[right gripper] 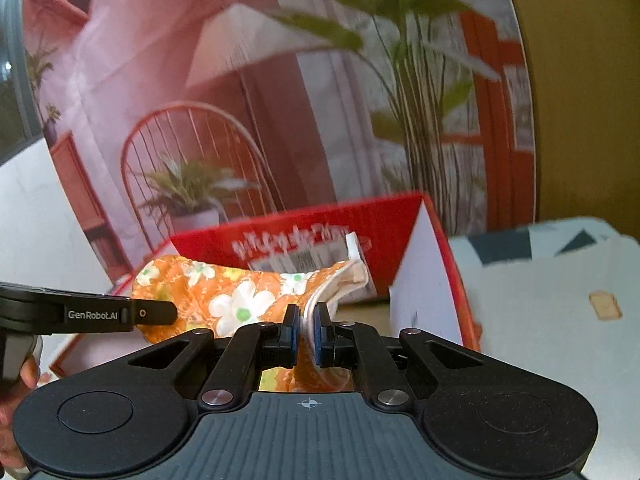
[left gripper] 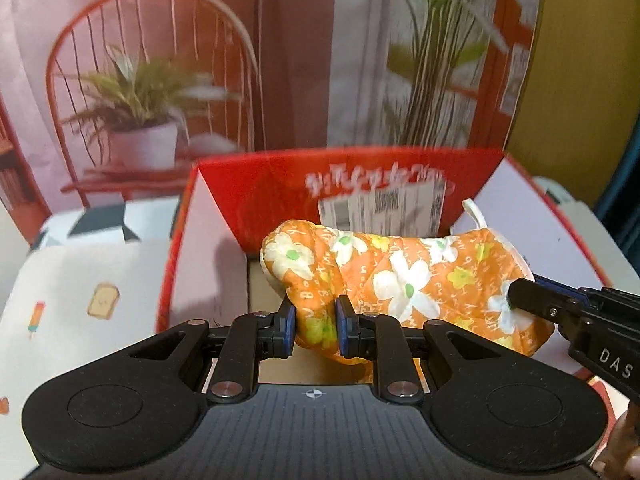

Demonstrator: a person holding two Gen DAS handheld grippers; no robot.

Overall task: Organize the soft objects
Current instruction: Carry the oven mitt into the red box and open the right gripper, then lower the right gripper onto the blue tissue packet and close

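An orange oven mitt [left gripper: 404, 280] with white flowers hangs stretched between both grippers, over an open red cardboard box [left gripper: 256, 196]. My left gripper [left gripper: 316, 326] is shut on the mitt's thumb part. My right gripper [right gripper: 306, 326] is shut on the mitt's white-lined cuff edge [right gripper: 348, 276]. In the left wrist view the right gripper [left gripper: 516, 296] comes in from the right side and pinches the cuff end. In the right wrist view the left gripper [right gripper: 172, 314] enters from the left against the mitt [right gripper: 240, 300]. A white hanging loop [left gripper: 476, 212] sticks up from the cuff.
The red box [right gripper: 400, 216] has white inner flaps [left gripper: 200, 256] folded outward and a shipping label [left gripper: 384, 208] on its far wall. It stands on a pale cloth with small toast and ice-lolly prints [left gripper: 80, 304]. A printed backdrop of a chair and potted plants [left gripper: 140, 100] rises behind.
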